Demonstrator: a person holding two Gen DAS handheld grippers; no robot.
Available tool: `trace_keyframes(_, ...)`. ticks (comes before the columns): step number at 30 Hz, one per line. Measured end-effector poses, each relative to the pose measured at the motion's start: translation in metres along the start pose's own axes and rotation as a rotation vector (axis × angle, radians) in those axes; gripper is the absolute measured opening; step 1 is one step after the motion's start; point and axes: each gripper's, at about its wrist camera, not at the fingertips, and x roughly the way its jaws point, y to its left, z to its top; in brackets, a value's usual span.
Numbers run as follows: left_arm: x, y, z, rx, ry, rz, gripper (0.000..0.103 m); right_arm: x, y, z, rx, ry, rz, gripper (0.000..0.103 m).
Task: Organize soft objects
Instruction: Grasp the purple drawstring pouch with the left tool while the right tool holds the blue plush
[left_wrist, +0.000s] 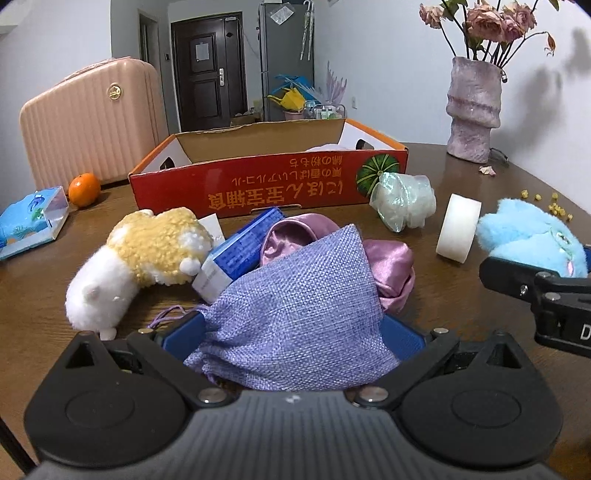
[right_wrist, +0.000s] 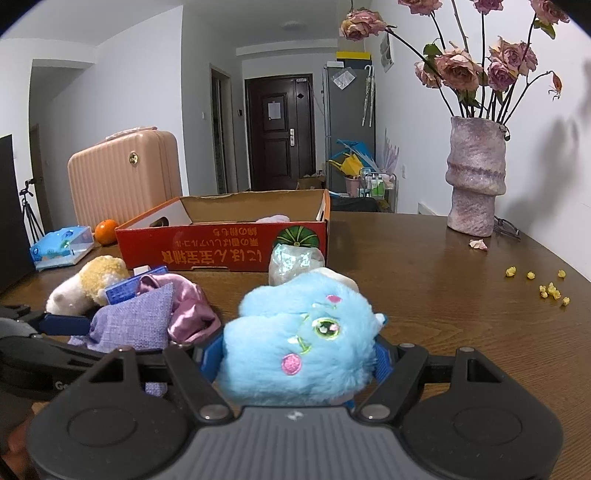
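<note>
Left gripper (left_wrist: 291, 332) pinches purple woven pouch (left_wrist: 295, 306), lower centre | right gripper (right_wrist: 295, 354) pinches blue plush toy (right_wrist: 299, 339), lower centre | red cardboard box (left_wrist: 258, 184) lies straight ahead of both, upper centre, long axis across the frame | left looks nearer.

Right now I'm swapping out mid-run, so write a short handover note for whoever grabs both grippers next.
Left gripper: shut on the purple woven pouch.
Right gripper: shut on the blue plush.
Red box: one pale soft item visible inside.
Still on the table: hamster plush, pink satin cloth, bagged soft item.
Next, probably: drop both held items into the box, then fetch the rest.
</note>
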Motion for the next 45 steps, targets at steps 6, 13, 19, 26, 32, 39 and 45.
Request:
trace_keyframes(6,0.001,0.0,-0.002,0.01,0.002,-0.001,0.103,0.004,0.001,0.0,-0.001,0.011,-0.015,0.074)
trace_keyframes(13,0.001,0.001,-0.004,0.023,0.007,0.015,0.096,0.004,-0.001,-0.001,0.008,0.009,-0.027,0.074)
trace_keyframes(19,-0.001,0.006,-0.003,0.005,0.002,0.031,0.08,0.005,-0.003,0.0,0.016,0.01,-0.037,0.074)
trace_keyframes(26,-0.009,0.008,-0.007,0.005,-0.011,0.037,0.066,0.005,-0.004,-0.001,0.02,0.006,-0.041,0.074)
trace_keyframes(32,-0.019,0.013,-0.009,0.001,-0.025,0.022,0.045,0.0,-0.001,-0.003,0.014,-0.013,-0.04,0.074)
trace_keyframes(39,-0.035,0.021,-0.012,-0.013,-0.062,0.014,0.042,-0.008,0.005,-0.006,0.005,-0.042,-0.026,0.074)
trace_keyframes(45,-0.053,0.025,-0.013,-0.01,-0.121,0.013,0.042,-0.014,0.011,-0.008,0.006,-0.06,-0.021,0.074)
